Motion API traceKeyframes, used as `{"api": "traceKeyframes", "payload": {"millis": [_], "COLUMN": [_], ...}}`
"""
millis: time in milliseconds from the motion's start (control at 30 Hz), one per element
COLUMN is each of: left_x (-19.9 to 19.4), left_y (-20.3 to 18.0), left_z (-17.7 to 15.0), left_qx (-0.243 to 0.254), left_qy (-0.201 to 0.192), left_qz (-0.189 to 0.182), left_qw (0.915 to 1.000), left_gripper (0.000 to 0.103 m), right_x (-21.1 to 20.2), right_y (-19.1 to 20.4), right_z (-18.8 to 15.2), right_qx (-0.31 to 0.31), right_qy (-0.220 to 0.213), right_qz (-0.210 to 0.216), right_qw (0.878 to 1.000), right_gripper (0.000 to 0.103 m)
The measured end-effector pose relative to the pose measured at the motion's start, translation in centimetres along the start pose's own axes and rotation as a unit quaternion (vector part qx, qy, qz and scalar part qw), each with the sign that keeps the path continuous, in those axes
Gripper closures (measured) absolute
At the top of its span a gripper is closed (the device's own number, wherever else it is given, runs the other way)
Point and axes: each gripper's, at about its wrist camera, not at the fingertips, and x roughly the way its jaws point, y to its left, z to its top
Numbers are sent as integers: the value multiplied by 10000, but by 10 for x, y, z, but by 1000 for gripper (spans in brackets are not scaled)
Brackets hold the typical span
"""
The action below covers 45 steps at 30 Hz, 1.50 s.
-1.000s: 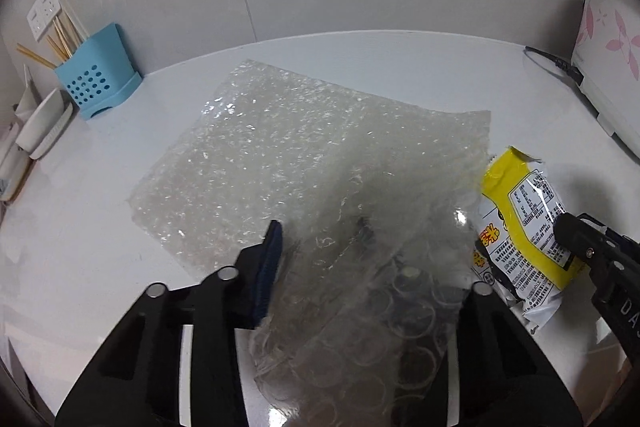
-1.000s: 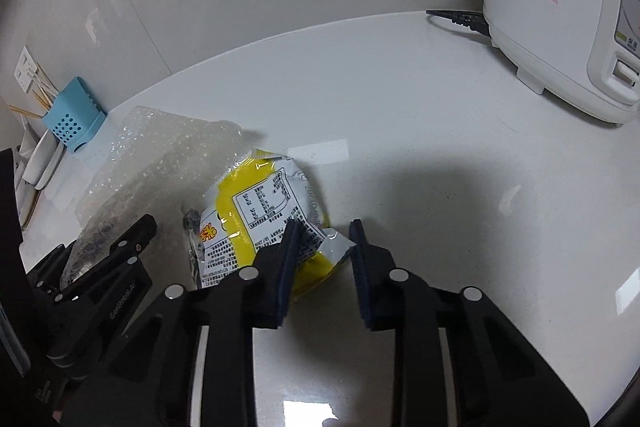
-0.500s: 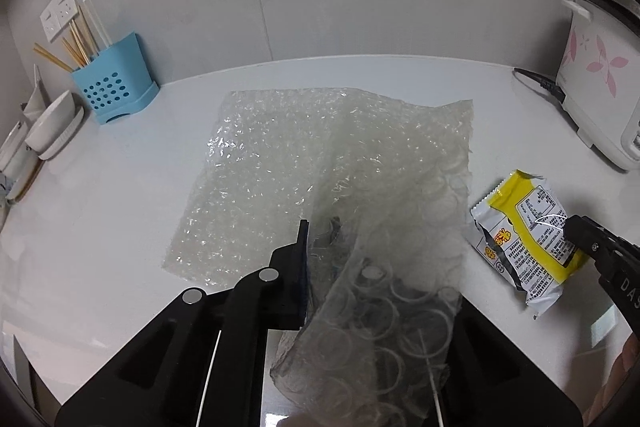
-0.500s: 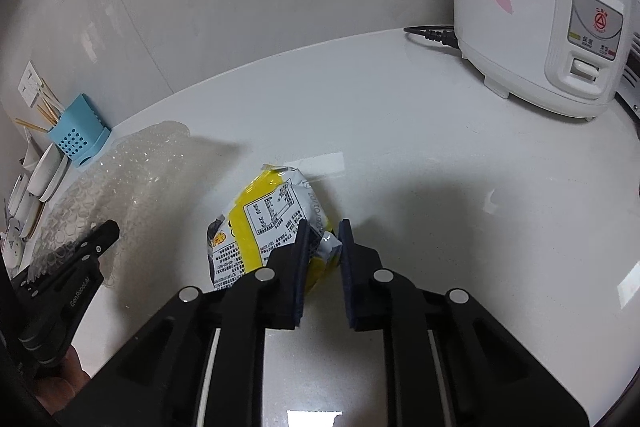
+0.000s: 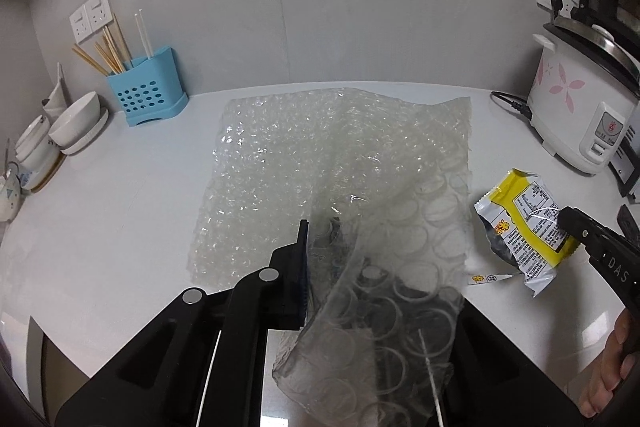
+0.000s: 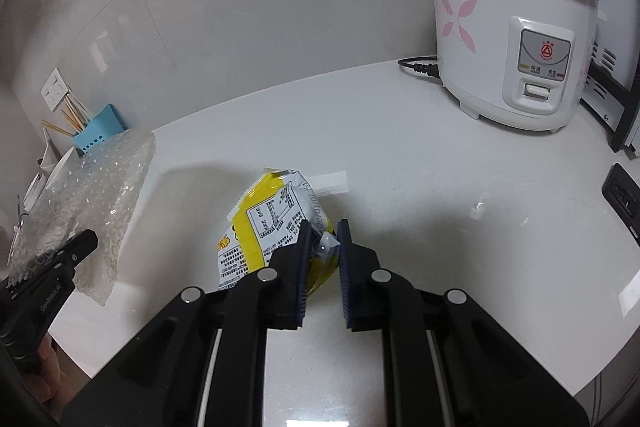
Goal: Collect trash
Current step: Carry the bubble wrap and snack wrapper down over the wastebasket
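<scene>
Yellow snack wrapper [image 6: 276, 227] hangs pinched at its corner in the right claw [image 6: 323, 239], raised above the table [image 6: 440, 163]. Bubble wrap sheet [image 5: 340, 163] clenched in the left claw [image 5: 320, 239], draping down. Advice: lift both clear before carrying (thin film slips easily).
</scene>
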Motion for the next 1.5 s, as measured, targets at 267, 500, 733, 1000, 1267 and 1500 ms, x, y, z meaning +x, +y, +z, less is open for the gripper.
{"api": "traceKeyframes", "payload": {"millis": [267, 500, 733, 1000, 1267, 1500], "left_x": [-51, -95, -132, -159, -181, -190], "left_y": [12, 27, 42, 43, 51, 58], "left_z": [-12, -39, -77, -128, -187, -238], "left_qx": [-56, -180, -299, -241, -269, -327], "left_qy": [-36, -38, -40, -90, -102, -87], "left_qz": [20, -177, -410, -558, -879, -868], "left_qw": [10000, 9997, 9987, 9981, 9957, 9956], "left_gripper": [95, 95, 95, 95, 95, 95], "right_x": [-45, -81, -119, -148, -166, -176], "right_y": [8, 13, 20, 26, 25, 30], "right_z": [-12, -32, -64, -115, -166, -214], "right_qx": [26, -1, -170, -413, -574, -696], "right_qy": [-148, -209, -311, -355, -335, -351], "right_qz": [197, 382, 633, 854, 1045, 1127], "right_qw": [9997, 9991, 9974, 9949, 9923, 9906], "right_gripper": [91, 91, 91, 91, 91, 91]}}
